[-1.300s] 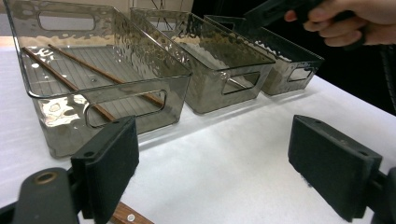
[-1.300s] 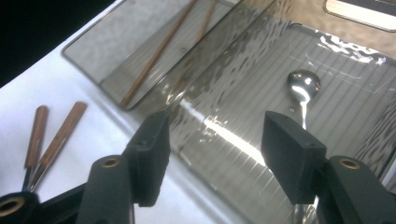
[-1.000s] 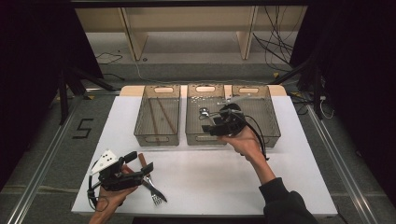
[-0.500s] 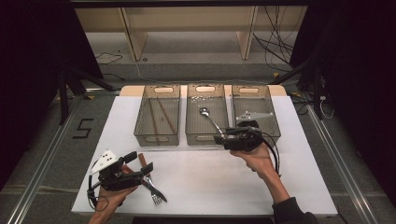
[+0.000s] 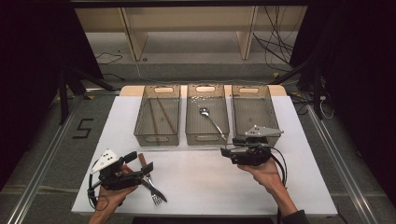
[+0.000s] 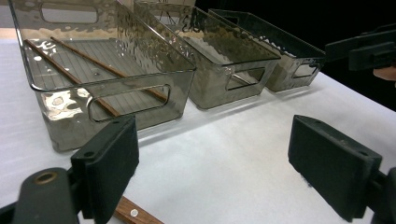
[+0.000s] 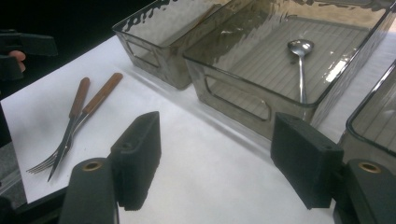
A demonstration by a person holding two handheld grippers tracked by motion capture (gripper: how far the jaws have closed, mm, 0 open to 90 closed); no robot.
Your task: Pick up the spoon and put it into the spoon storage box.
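The right tool [image 5: 227, 152] has just been opening, nothing between its jaws; the left tool [image 5: 142, 170] is apart too. The fork [image 7: 60, 142] and knife [image 7: 88, 109] lie crossed just beneath the left tool. One pinch might lift both, dropping one.

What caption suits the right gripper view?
Open claw faces a spoon in the middle bin.
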